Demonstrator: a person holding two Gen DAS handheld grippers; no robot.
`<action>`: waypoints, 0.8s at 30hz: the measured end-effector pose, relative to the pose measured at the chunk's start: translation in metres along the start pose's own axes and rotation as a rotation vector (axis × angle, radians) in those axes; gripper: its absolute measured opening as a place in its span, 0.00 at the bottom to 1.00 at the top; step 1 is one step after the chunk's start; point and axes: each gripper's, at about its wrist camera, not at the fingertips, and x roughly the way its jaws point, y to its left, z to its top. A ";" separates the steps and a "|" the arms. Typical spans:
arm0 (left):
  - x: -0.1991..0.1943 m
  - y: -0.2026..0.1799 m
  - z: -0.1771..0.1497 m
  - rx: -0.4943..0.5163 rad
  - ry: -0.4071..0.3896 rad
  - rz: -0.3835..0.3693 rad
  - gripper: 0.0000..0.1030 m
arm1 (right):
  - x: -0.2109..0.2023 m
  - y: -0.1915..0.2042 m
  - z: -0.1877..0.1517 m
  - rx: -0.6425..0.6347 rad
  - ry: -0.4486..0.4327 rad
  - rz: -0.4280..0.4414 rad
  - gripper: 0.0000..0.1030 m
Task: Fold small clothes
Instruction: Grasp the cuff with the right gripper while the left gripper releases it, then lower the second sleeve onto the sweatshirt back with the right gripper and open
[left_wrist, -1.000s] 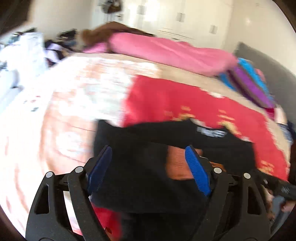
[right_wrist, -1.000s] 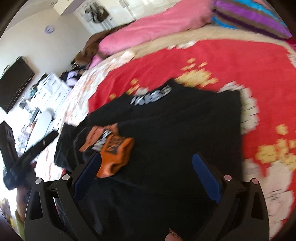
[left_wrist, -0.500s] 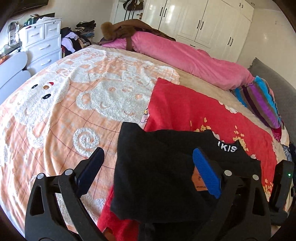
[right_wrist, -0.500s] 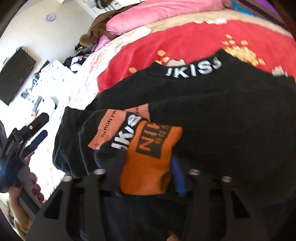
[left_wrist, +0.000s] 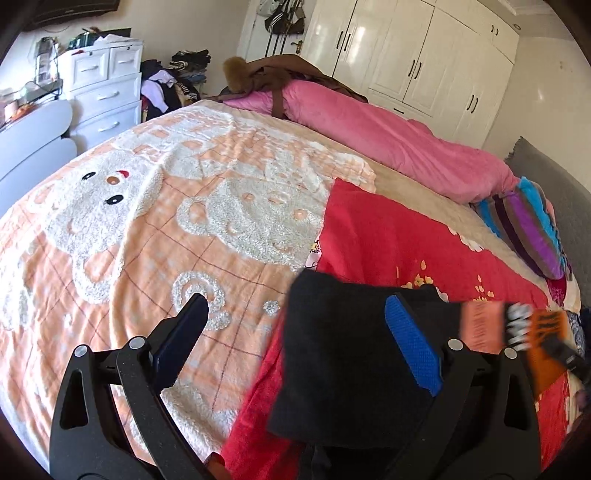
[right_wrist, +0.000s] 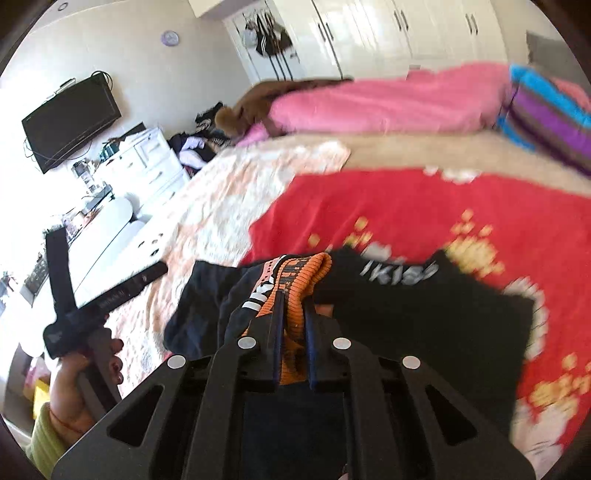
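Note:
A black garment (left_wrist: 340, 350) with an orange band lies on the red blanket (left_wrist: 399, 240) at the bed's near right. In the right wrist view my right gripper (right_wrist: 293, 306) has its jaws closing tight on the orange band (right_wrist: 314, 269), pads pressed on the fabric, which is raised off the rest of the black garment (right_wrist: 424, 314). The lifted orange band (left_wrist: 546, 332) shows blurred at the right edge of the left wrist view. My left gripper (left_wrist: 295, 301) is open over the garment's left corner, holding nothing. A hand (right_wrist: 81, 373) holds that left gripper (right_wrist: 103, 295) beside the bed.
A peach bear-pattern blanket (left_wrist: 147, 221) covers the left of the bed. A rolled pink duvet (left_wrist: 388, 136) and a striped pillow (left_wrist: 528, 221) lie at the far side. White drawers (left_wrist: 103, 92) and a wardrobe (left_wrist: 424, 55) stand beyond; a television (right_wrist: 70, 118) hangs on the wall.
My right gripper went from wide open to shut on the orange band and lifted it. My left gripper shifted left off the garment's middle and spread a little wider.

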 end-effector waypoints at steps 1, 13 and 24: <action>0.001 -0.001 -0.001 0.004 0.003 -0.004 0.87 | -0.008 -0.008 0.003 -0.008 -0.006 -0.026 0.09; 0.015 -0.073 -0.030 0.217 0.036 -0.088 0.87 | -0.016 -0.108 -0.031 0.057 0.067 -0.252 0.09; 0.047 -0.136 -0.080 0.493 0.147 -0.088 0.87 | 0.021 -0.127 -0.067 0.063 0.154 -0.318 0.09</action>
